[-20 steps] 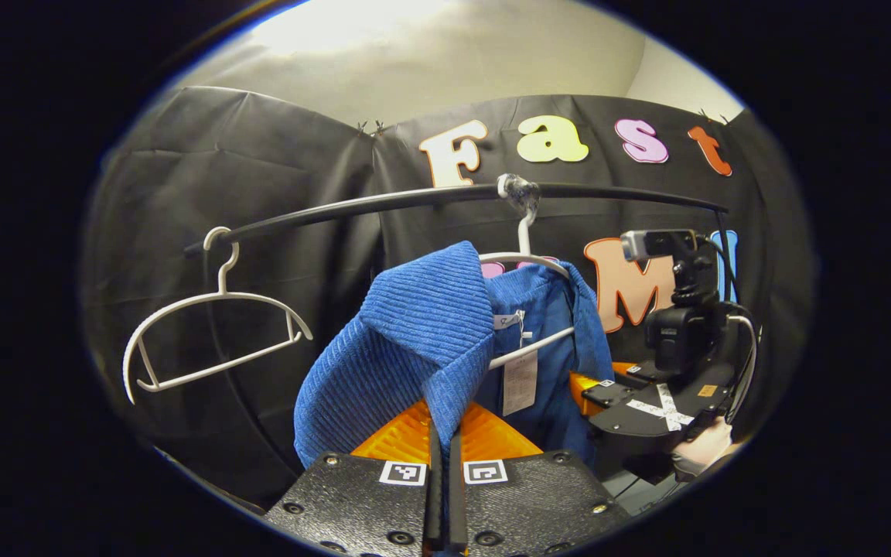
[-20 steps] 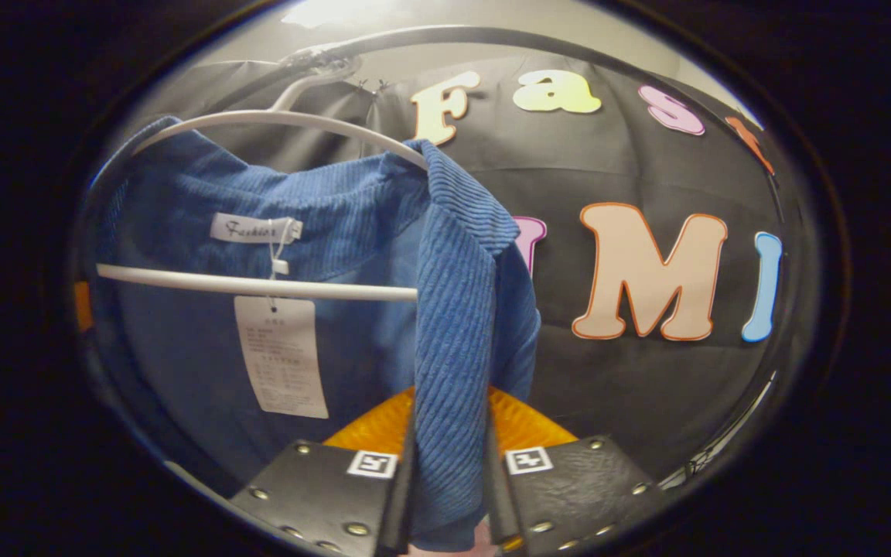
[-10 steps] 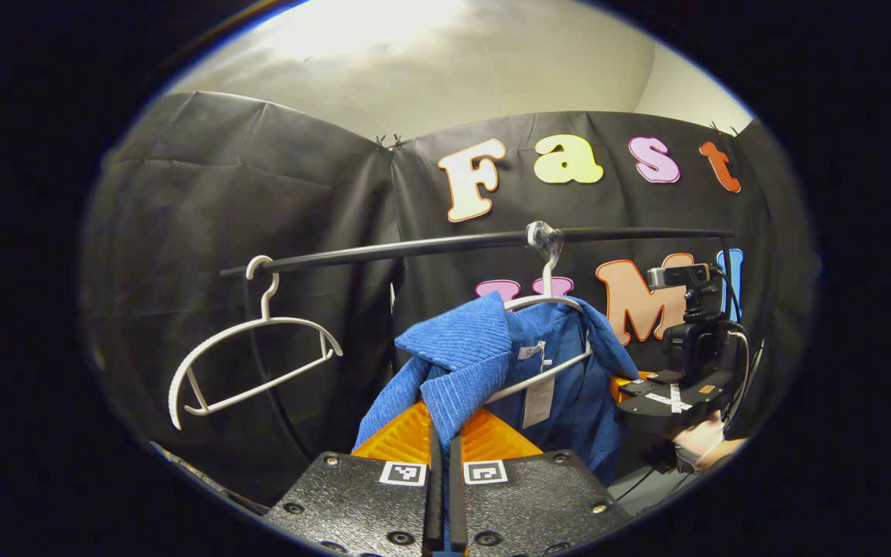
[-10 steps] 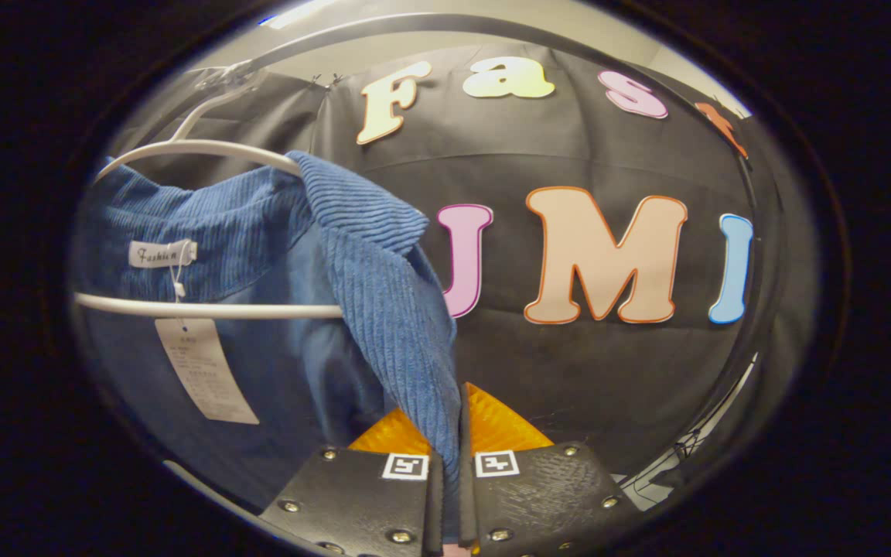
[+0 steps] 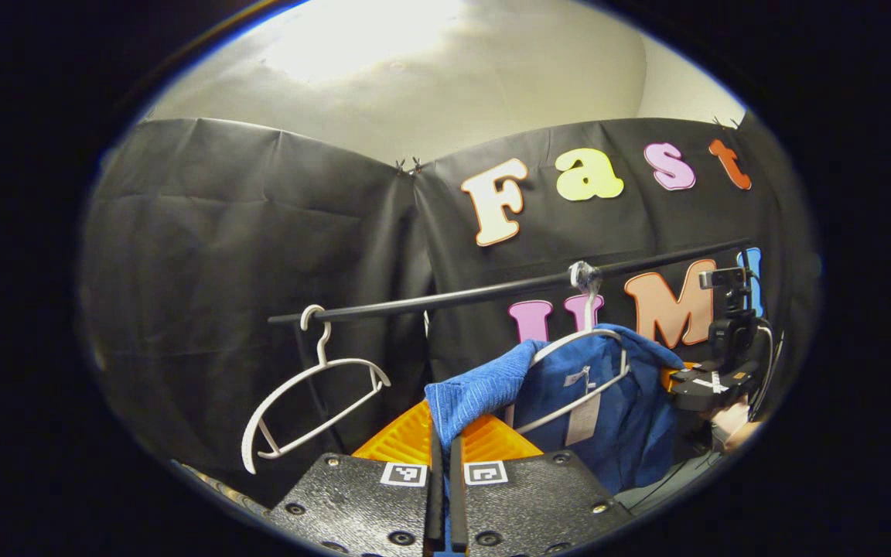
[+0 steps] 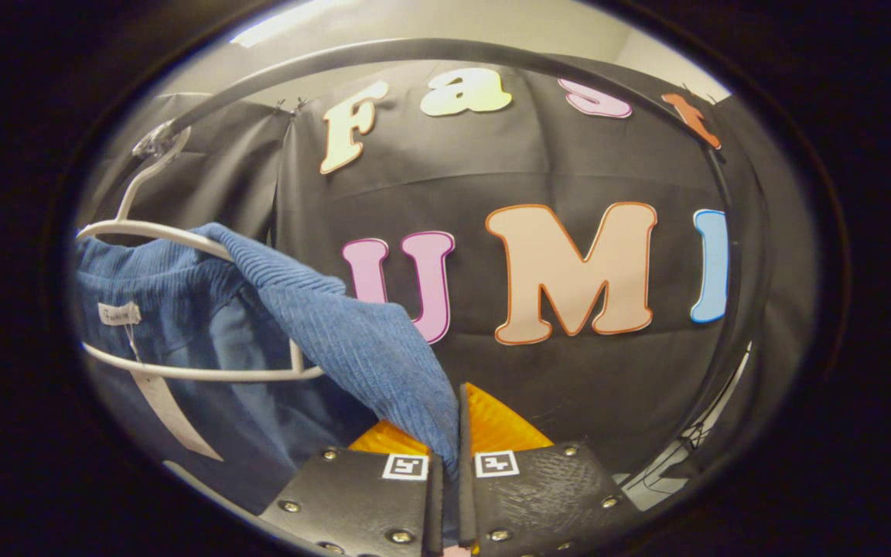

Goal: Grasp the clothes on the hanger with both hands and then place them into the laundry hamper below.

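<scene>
In the left gripper view, going from left to right, we see an empty white hanger (image 5: 312, 387) hooked near the left end of a black rail (image 5: 507, 288), hanging tilted and well apart from the clothing. Below it at centre, our left gripper (image 5: 442, 464) has its two fingers pressed together on a fold of the blue corduroy garment (image 5: 592, 387), and the cloth stretches from that pinch up toward a second white hanger (image 5: 586, 363). That hanger is still hooked on the rail, and the back of the garment is still draped over it. A paper tag (image 5: 583, 418) hangs inside the collar; its print is too small to read. Farther right, the other gripper (image 5: 712, 379) sits just beside the garment's right edge, with a bit of the hand (image 5: 728, 424) that holds it. In the right gripper view, the garment hangs at the left on its hanger, with a small woven label (image 6: 119, 313) at the neck, blurred beyond reading. Our right gripper (image 6: 445, 464) pinches a stretched strip of the blue cloth, fingers closed on it.
</scene>
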A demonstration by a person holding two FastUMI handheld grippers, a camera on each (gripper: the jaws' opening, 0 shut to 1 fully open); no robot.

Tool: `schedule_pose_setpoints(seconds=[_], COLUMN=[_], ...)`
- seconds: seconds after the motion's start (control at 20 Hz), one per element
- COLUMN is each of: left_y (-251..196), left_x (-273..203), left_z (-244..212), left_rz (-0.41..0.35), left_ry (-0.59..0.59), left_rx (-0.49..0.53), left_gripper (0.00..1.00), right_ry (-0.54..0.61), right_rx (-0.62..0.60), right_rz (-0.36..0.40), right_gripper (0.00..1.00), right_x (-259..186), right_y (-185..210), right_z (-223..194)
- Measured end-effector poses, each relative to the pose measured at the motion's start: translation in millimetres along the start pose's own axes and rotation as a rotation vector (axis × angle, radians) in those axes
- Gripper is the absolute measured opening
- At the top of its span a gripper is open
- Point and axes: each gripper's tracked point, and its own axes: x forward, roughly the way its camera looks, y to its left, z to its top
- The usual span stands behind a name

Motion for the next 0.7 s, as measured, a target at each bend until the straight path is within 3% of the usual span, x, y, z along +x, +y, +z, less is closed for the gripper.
schedule_pose_setpoints(seconds=[0.2,0.25,0.3,0.45,0.7], left_y=[3,5,9,24,41], left_x=[-6,-6,-6,-2,9], left_z=[6,7,4,-1,-10], left_rz=[-0.052,-0.057,-0.053,-0.044,-0.025], left_ry=[0.028,0.033,0.045,0.067,0.082], left_rx=[-0.038,-0.073,-0.106,-0.171,-0.151], left_gripper=[0.04,0.03,0.02,0.05,0.04], right_ry=[-0.038,-0.046,-0.053,-0.072,-0.108], right_rx=[0.001,-0.001,0.000,0.002,0.033], right_rz=[0.001,0.003,0.005,0.009,0.016], right_gripper=[0.08,0.03,0.08,0.08,0.08], right_x=[5,6,8,15,27], right_y=[-5,-5,-5,-6,-9], right_z=[16,20,22,31,50])
